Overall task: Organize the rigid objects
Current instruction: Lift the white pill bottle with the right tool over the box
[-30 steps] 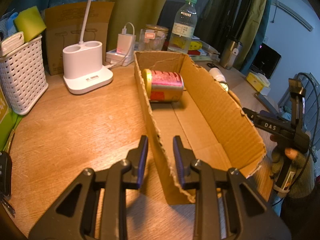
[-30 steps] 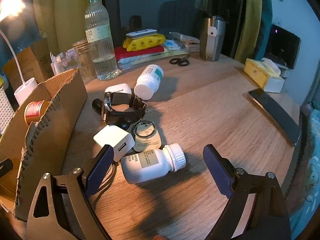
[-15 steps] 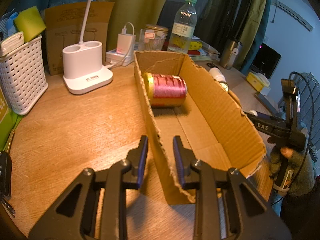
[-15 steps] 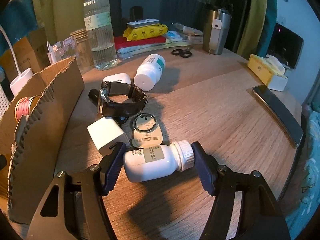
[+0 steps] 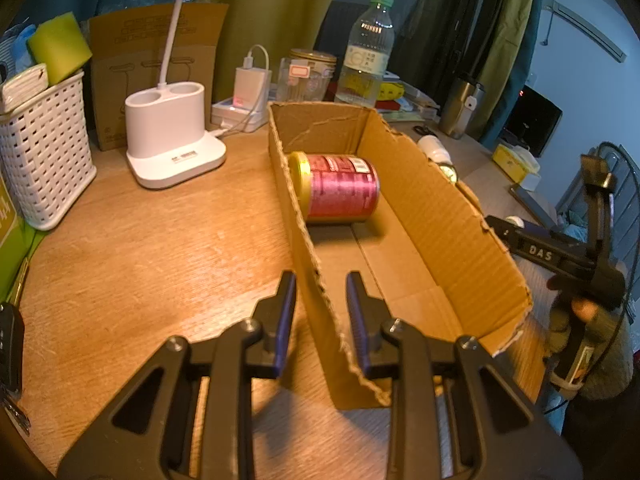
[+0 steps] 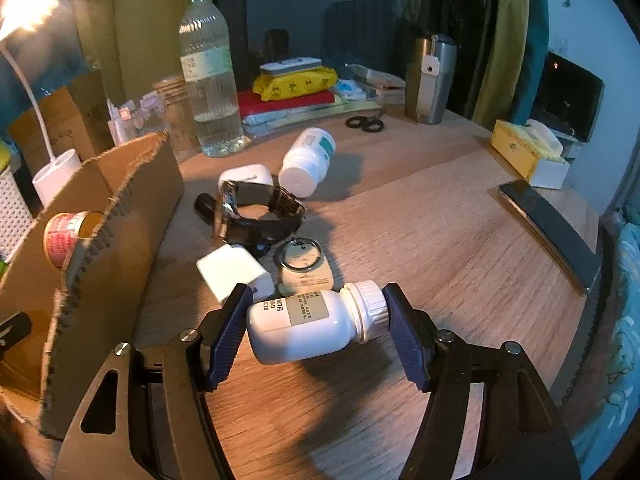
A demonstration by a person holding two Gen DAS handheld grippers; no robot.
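In the right wrist view, the right gripper (image 6: 316, 326) has its fingers (image 6: 230, 330) pressed against both ends of a white pill bottle (image 6: 308, 326) lying on its side at lower centre of the frame on the tabletop (image 6: 440, 240), with a white charger cube (image 6: 232, 272) and a key ring tag (image 6: 306, 270) just beyond it, then a black watch (image 6: 256, 216) and a second white bottle (image 6: 308, 162) further up. In the left wrist view, the left gripper (image 5: 320, 320) has its fingers (image 5: 286, 312) drawn narrow about the near left wall of the cardboard box (image 5: 440, 216) at lower centre, though whether the pads press the card I cannot tell. A red can (image 5: 340, 188) lies on its side inside the box toward its far end, and the right gripper's handle and a hand (image 5: 580, 320) show at the right edge.
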